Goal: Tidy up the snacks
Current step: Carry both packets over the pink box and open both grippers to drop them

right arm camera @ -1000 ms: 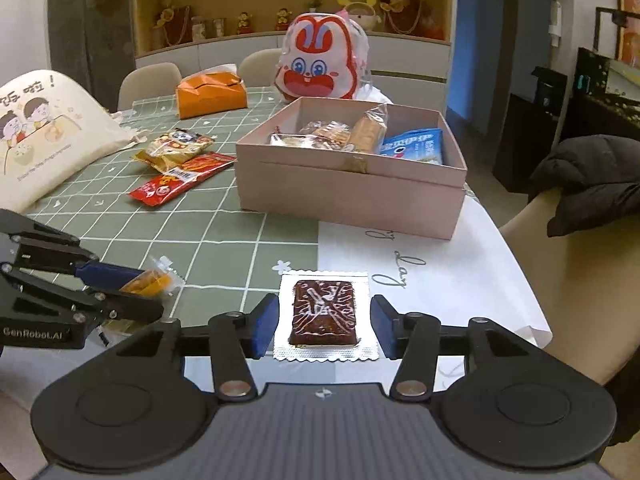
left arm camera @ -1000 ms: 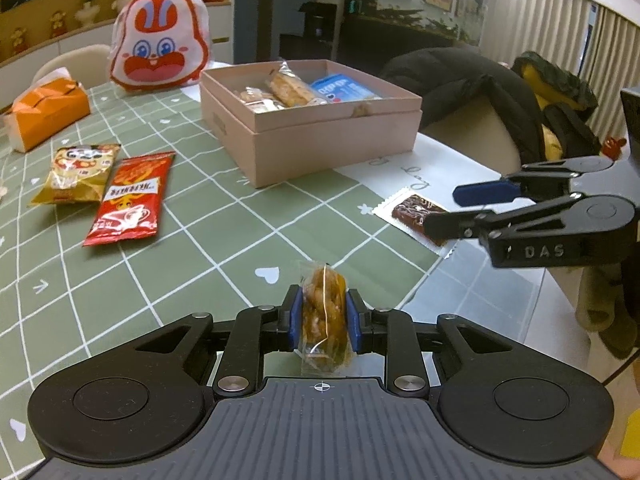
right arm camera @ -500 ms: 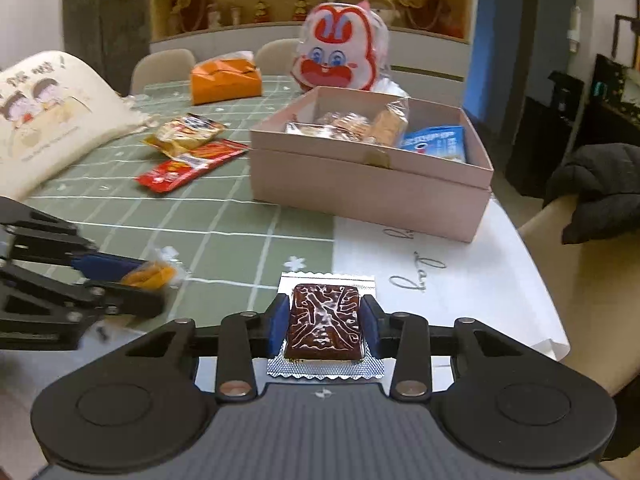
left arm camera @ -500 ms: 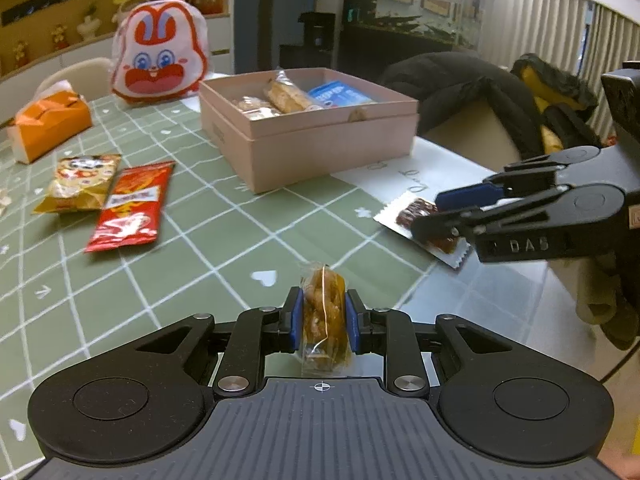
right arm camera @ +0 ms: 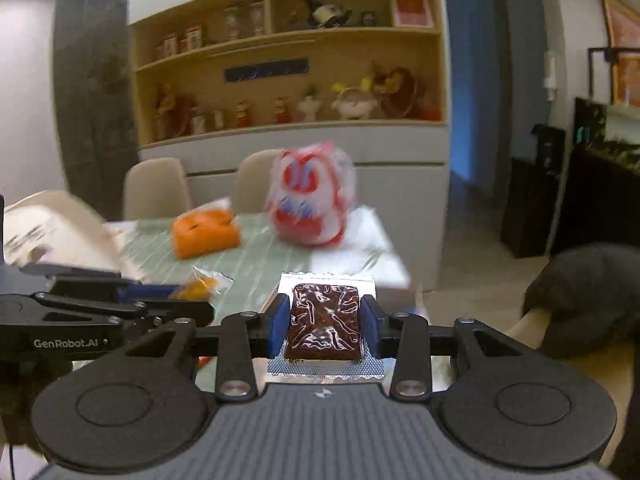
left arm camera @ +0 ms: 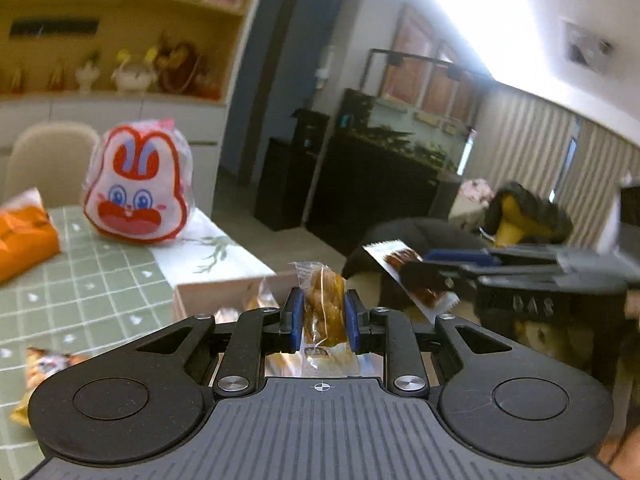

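With its blue pads pressed against both sides of a golden pastry packet point(left arm camera: 323, 312), the left gripper point(left arm camera: 321, 316) has that snack pinched upright and clear of the table. Over on the right gripper point(right arm camera: 324, 322), the jaws are clamped on the dark brownie packet point(right arm camera: 325, 322), its crimped foil edges sticking out front and back beyond the pads. Both snacks are in the air!

Take the pink box point(left arm camera: 224, 294) as the marker: in the left view the pastry packet hangs just above and in front of its near wall, and a few wrapped snacks show inside it. The right gripper point(left arm camera: 424, 276) with its brownie sits to the right of the box. Behind the box stands the rabbit-face bag point(left arm camera: 138, 192) on the green checked tablecloth point(left arm camera: 100, 288); far left of it lies the orange packet point(left arm camera: 24, 236). The right view is smeared with blur.
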